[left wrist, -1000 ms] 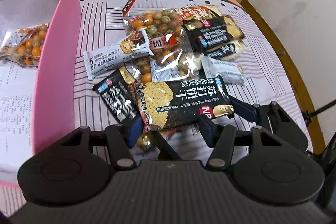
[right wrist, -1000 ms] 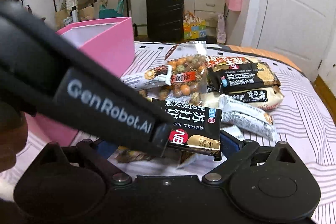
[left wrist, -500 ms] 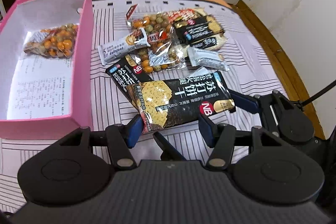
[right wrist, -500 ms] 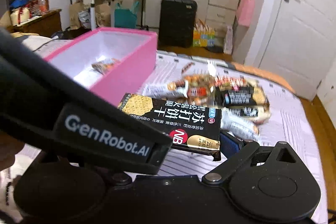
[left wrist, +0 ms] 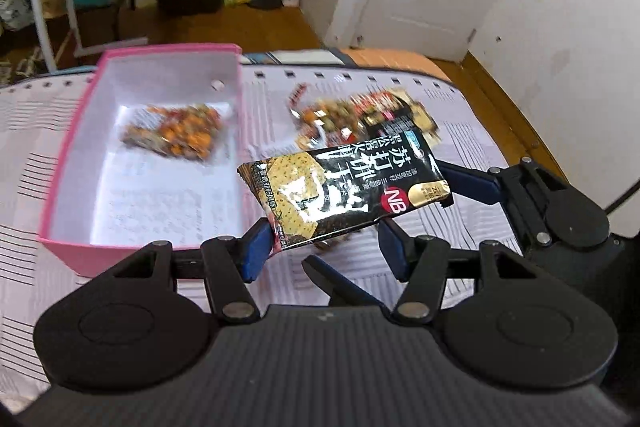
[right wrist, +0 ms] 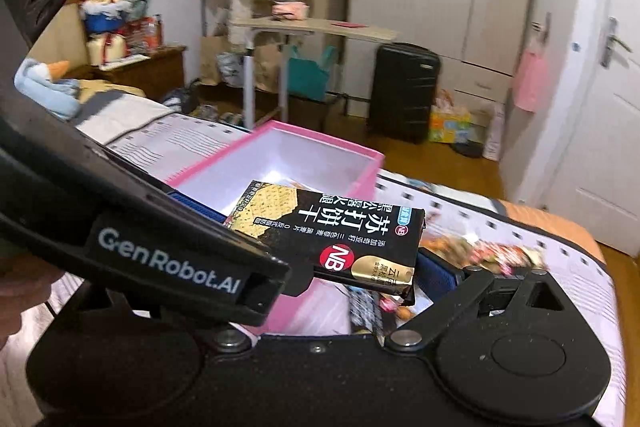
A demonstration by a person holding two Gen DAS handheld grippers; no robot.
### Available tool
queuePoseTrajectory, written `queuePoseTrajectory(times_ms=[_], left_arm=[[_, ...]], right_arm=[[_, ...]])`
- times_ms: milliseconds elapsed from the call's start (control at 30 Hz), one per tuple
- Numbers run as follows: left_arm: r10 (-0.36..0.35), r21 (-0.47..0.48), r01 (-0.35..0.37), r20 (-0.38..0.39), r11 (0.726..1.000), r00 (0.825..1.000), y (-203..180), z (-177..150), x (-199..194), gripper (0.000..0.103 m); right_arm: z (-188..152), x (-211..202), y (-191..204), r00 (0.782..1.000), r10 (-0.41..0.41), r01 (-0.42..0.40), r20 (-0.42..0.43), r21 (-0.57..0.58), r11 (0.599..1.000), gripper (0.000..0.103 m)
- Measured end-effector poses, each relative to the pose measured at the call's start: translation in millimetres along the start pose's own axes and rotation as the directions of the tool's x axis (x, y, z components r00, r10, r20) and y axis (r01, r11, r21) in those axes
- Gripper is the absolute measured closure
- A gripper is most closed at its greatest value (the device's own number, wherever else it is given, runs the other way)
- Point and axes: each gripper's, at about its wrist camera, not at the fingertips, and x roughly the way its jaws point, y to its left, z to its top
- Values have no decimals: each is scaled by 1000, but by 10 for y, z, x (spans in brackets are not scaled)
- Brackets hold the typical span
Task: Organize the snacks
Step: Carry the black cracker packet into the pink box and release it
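Observation:
A black-and-gold cracker packet (left wrist: 344, 191) is held in the air between my two grippers, beside the pink box (left wrist: 80, 123). My right gripper (left wrist: 448, 183) is shut on the packet's right end; it also shows in the right wrist view (right wrist: 340, 247). My left gripper (left wrist: 324, 247) has wide blue fingers (left wrist: 256, 247) around the packet's lower edge; contact is unclear. A clear bag of orange and green nuts (left wrist: 176, 135) lies inside the box. More snack packets (left wrist: 360, 115) lie in a blurred pile on the striped cover to the box's right.
The striped bed cover (left wrist: 460, 131) ends at a wooden floor on the right. A black suitcase (right wrist: 404, 91), a folding table (right wrist: 312, 31) and a white door (right wrist: 600, 131) stand beyond the bed.
Both grippers have lifted the cracker packet up off the pile and carried it toward the pink box. The views have tilted up, showing more of the room.

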Motion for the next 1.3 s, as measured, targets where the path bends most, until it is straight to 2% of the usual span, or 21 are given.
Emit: queuePoseTrajectory(times_ms=[200,333,533,733,833,933,1033,1167,1300], left_arm=[[78,-61,-77,22,995,997,397,105,-75,47],[128,-95,-126,6,987,992,695,176,8,47],[160,-148,-166,-49,975,986,1187,285,375,45],[171,-183,-178,-55,967,984,1481,335,713,45],[168,-207,-177,-62,962,984,1578,331,833,45],[172,-233,-181,-60,956,983,1636,321,920,43],[201,-234,-207,-50,950,978,1644,312,947,42],[194,-226,-202,-54,953,979,1611,304,899,42],[224,-187,-227,-42,956,974,1491,293,771,42]], right_arm=[[141,348,108,993,120,-120,-17,-37,992,8],[193,720,124,983,178,-179,-50,-8,984,13],[248,1337,254,978,166,-172,-122,-41,984,14],[309,1666,353,973,124,-147,-196,-106,984,15],[323,1745,372,970,100,-132,-223,-136,982,14],[311,1736,392,973,77,-115,-215,-172,978,13],[300,1637,384,974,95,-131,-205,-167,977,13],[319,1510,372,976,112,-145,-188,-168,975,13],[338,1309,328,978,126,-154,-168,-164,974,12]])
